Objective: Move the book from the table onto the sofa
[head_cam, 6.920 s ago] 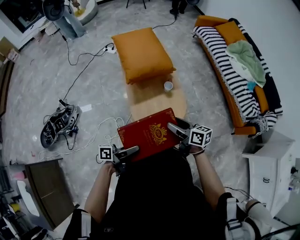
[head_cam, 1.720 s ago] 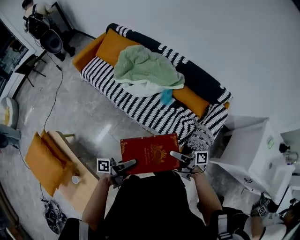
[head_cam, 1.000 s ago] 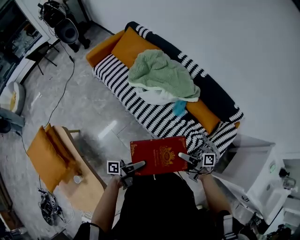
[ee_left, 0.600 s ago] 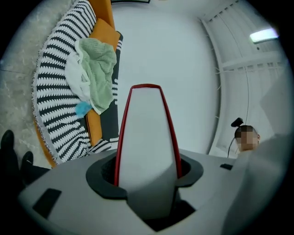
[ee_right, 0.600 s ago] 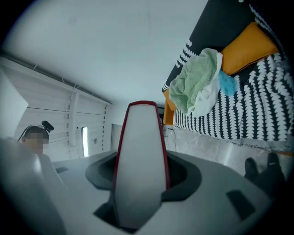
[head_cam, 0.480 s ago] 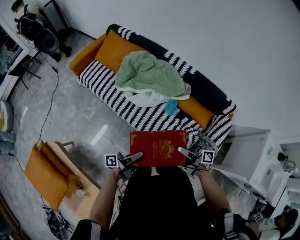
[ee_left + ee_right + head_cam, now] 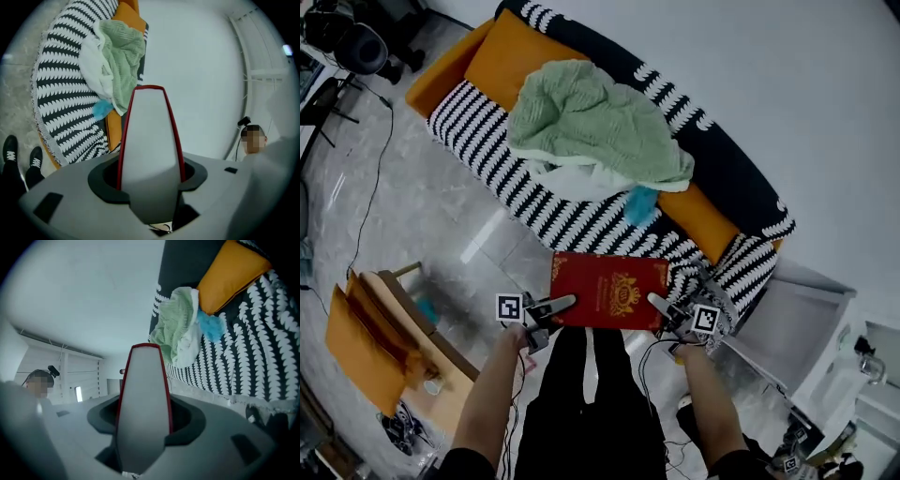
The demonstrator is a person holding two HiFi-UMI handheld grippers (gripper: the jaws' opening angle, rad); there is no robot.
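Living room — striped sofa [image 7: 581,202], coffee table [image 7: 441,380].

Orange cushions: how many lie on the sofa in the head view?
2. One cushion at the left end of the sofa, one cushion right of the green blanket, which may hide more.
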